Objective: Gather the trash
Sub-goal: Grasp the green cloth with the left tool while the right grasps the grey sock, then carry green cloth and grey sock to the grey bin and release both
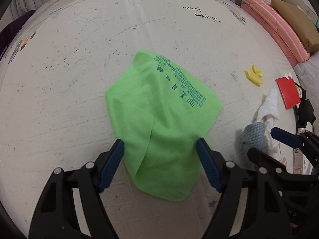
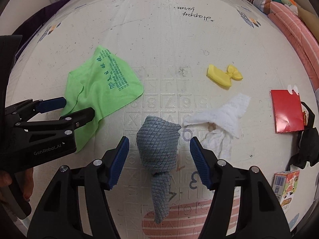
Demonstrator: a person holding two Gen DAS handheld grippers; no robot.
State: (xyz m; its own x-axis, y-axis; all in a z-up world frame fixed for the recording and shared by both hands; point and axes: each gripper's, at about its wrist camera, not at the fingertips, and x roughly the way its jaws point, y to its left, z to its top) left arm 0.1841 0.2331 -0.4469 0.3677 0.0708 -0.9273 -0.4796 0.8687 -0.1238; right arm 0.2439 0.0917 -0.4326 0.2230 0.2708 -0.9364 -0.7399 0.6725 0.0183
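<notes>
Green cloth point(image 1: 159, 123), left gripper point(image 1: 160, 165) open astride

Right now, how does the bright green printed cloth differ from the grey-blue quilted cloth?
The bright green printed cloth lies mostly spread out with blue-green print on it; the grey-blue quilted cloth is bunched and twisted into a narrow tail, with a diamond texture and no print. The green one sits between the open left gripper fingers, the grey-blue one between the open right gripper fingers. Both rest on the white foam mat, ungrasped.
</notes>
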